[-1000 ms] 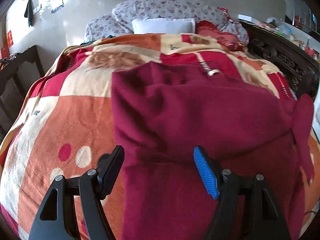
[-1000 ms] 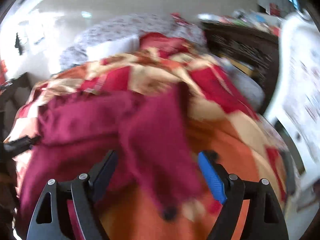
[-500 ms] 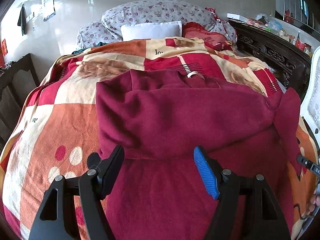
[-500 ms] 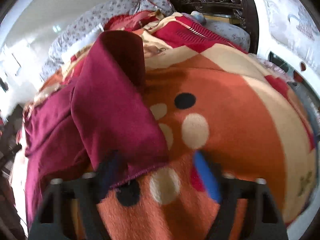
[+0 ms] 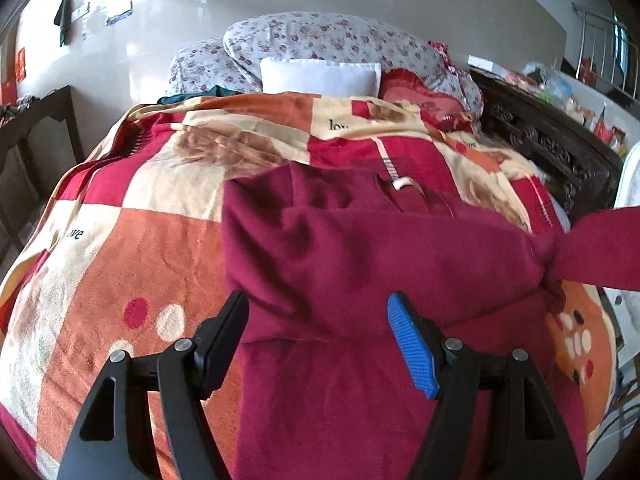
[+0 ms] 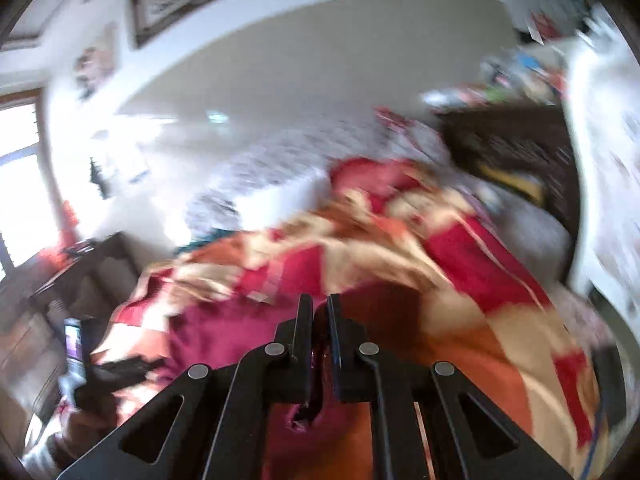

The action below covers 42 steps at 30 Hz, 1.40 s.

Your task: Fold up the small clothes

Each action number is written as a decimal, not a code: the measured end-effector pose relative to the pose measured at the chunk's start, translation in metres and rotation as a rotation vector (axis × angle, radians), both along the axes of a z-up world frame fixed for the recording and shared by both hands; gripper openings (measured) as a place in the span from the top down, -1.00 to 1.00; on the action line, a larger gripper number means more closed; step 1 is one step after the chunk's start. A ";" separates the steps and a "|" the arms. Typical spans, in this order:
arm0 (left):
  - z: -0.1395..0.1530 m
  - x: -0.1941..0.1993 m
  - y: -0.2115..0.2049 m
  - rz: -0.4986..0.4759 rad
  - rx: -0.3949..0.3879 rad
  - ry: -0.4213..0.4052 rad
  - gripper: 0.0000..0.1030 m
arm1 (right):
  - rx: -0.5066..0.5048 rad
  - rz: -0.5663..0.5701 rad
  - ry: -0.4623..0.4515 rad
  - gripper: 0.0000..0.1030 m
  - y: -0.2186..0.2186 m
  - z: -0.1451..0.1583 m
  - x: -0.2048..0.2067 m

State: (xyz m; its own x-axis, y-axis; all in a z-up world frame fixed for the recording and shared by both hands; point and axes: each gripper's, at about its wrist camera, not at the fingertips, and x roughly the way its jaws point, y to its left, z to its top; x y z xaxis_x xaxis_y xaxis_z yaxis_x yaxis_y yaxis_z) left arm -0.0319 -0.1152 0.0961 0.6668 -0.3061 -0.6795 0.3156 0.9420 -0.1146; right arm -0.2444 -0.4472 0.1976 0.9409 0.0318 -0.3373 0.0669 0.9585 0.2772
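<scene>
Left wrist view: left claw [image 5: 316, 332] spread wide, fingers apart and gripping nothing, hovering above maroon garment [image 5: 360, 264] spread on patterned blanket [image 5: 132, 248] of bed. Black finger [image 5: 224, 340] near garment's left edge; blue-padded finger [image 5: 412, 344] over its middle. One sleeve [image 5: 596, 256] stretched taut toward right frame edge, lifted off blanket. White pillow [image 5: 320, 76] and floral pillows [image 5: 320, 38] at bed's head, well apart from garment.

Right wrist view: blurred. Right claw [image 6: 320, 316] pressed together, pinching maroon fabric strip between fingers; fabric end [image 6: 304, 412] hanging below jaws, above blanket [image 6: 500, 352]
</scene>
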 end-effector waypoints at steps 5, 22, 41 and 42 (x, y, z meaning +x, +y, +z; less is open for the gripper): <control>0.002 0.009 0.027 0.046 -0.030 -0.002 -0.39 | -0.077 0.186 0.042 0.83 0.078 0.008 0.078; -0.019 0.036 0.035 0.037 -0.114 0.056 -0.47 | 0.152 0.339 0.353 -0.30 0.119 -0.132 0.198; -0.017 0.041 -0.063 -0.098 -0.110 0.126 0.91 | 0.038 -0.083 0.266 -0.61 -0.075 -0.048 -0.008; -0.005 0.039 -0.057 -0.104 -0.138 0.109 0.91 | 0.036 -0.087 0.272 -0.61 -0.076 -0.049 -0.007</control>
State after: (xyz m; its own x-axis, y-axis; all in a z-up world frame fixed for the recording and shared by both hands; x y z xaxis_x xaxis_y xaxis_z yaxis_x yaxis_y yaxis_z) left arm 0.0069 -0.1724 0.0910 0.5514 -0.4647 -0.6928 0.3893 0.8779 -0.2789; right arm -0.2519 -0.5234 0.1491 0.8156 -0.0281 -0.5779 0.2247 0.9358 0.2716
